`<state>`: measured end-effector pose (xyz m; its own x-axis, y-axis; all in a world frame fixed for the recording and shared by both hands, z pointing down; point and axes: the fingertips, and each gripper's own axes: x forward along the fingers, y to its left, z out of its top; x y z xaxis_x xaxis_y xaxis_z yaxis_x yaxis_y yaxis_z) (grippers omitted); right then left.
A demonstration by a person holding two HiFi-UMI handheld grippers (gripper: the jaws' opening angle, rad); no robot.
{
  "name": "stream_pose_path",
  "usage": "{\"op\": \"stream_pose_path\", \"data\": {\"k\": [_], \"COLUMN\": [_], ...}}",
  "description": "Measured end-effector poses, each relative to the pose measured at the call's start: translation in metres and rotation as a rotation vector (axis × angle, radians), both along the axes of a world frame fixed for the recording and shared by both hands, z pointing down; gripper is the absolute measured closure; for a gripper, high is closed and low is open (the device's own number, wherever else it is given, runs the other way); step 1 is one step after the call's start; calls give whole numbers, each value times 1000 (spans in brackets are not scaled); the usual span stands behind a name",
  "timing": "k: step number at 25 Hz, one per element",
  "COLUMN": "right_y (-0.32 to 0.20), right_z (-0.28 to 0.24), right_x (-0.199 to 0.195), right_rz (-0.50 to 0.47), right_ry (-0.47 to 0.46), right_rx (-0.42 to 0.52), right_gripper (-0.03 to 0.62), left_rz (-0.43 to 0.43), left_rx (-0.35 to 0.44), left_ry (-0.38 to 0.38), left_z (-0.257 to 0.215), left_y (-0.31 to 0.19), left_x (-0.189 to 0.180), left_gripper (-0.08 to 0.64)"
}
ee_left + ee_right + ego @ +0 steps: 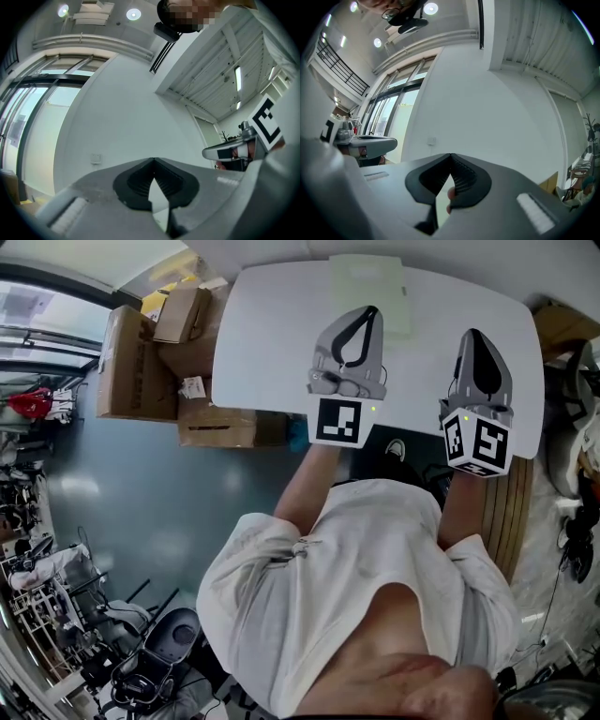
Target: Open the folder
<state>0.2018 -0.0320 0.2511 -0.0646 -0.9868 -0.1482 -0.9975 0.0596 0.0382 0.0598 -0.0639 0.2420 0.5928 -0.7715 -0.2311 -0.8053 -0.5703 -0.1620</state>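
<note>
Your pale shirt [337,587] fills the bottom of the head view, with both grippers beyond it over the white table [272,343]. The folder [368,292], pale green, flat and closed, lies at the table's far edge, just ahead of the left gripper [372,311]. Only the head view shows it; the 2 gripper views face a white wall [126,122]. The left gripper and right gripper [472,335] have their jaws closed tip to tip, empty.
</note>
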Motion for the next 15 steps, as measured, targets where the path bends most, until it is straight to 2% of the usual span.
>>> {"op": "stream_pose_path", "data": {"k": [9,15], "right_y": [-60,-97], "right_z": [-2,-1], "right_x": [37,56], "right_rz": [-36,-92], "right_ry": [-16,4], "right_rx": [2,-3], "right_gripper": [591,592], "left_rz": [-6,-58], "left_rx": [-1,7], "left_ry": [14,14], "left_z": [-5,-4], "left_y": [-54,-86], "left_x": [38,57], "left_gripper": [560,560]}}
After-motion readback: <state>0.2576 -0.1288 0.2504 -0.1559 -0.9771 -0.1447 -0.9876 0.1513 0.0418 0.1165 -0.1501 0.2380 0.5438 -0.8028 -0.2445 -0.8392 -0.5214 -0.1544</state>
